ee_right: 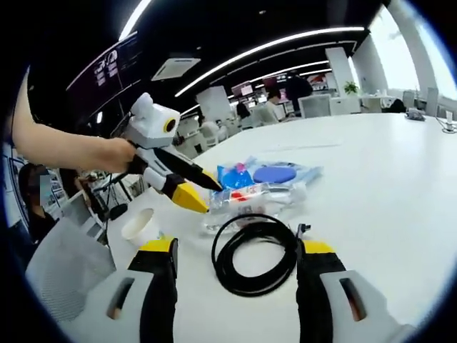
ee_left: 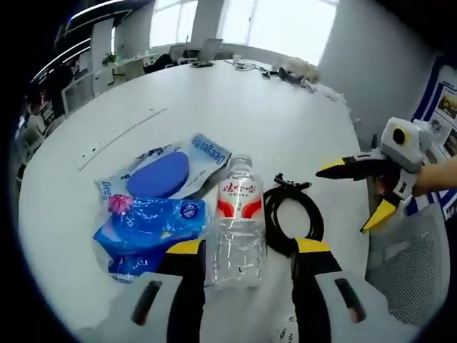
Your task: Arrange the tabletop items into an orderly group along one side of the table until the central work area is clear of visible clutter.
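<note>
Three items lay clustered on the white table (ee_left: 214, 100), none yet gripped. Judged to be at the approach stage, before any pick. Left gripper (ee_left: 250, 251) held wide open and empty, jaws straddling the base of a clear water bottle (ee_left: 235, 225) lying on its side with red-and-white label up, cap pointing away. Blue plastic packets (ee_left: 153, 207), crinkled and glossy, just left of the left jaw and touching the bottle. Coiled black cable (ee_left: 293, 214) just beyond the right jaw, beside the bottle. Right gripper (ee_right: 239, 250) likewise open and holding nothing, jaws either side of the cable coil (ee_right: 253, 254), bottle (ee_right: 257, 196) and packets (ee_right: 268, 174) farther ahead. Next move probably called for closing on bottle or cable and carrying it toward one table edge; the smooth round bottle might roll or slip, the loose coil could sag or unwind.
</note>
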A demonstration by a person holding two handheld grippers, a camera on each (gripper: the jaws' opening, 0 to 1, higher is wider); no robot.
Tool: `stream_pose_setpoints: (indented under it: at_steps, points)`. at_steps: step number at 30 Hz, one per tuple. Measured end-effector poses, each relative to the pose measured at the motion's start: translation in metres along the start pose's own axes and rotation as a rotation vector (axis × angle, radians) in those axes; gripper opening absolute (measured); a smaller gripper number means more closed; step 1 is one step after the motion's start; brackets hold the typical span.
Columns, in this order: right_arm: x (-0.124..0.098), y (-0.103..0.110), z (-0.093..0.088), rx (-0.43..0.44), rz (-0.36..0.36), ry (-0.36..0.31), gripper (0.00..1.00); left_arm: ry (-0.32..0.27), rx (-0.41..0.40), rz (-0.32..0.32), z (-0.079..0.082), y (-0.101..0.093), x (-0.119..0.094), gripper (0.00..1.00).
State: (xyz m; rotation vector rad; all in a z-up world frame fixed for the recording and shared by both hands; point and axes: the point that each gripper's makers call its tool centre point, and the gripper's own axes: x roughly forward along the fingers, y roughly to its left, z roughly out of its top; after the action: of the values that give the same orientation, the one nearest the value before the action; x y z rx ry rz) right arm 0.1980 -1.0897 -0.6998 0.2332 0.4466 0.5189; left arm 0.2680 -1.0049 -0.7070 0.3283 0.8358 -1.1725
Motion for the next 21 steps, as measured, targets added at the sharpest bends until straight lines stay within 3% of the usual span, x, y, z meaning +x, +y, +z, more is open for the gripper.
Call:
stream_pose_setpoints:
  at_steps: [4, 8, 14, 21]
  points:
    - [0.006, -0.01, 0.009, 0.028, -0.018, -0.021, 0.66, 0.079, 0.007, -0.015, -0.013, -0.002, 0.008, 0.46]
    - [0.011, -0.011, 0.016, 0.033, -0.015, -0.027, 0.65, 0.117, 0.02, -0.002, -0.019, 0.0, 0.015, 0.47]
    - [0.02, -0.016, 0.022, 0.088, -0.012, -0.023, 0.65, 0.149, 0.007, 0.01, -0.02, 0.007, 0.023, 0.41]
    - [0.025, -0.025, 0.029, 0.151, -0.039, -0.042, 0.65, 0.179, 0.032, 0.009, -0.024, 0.007, 0.029, 0.42]
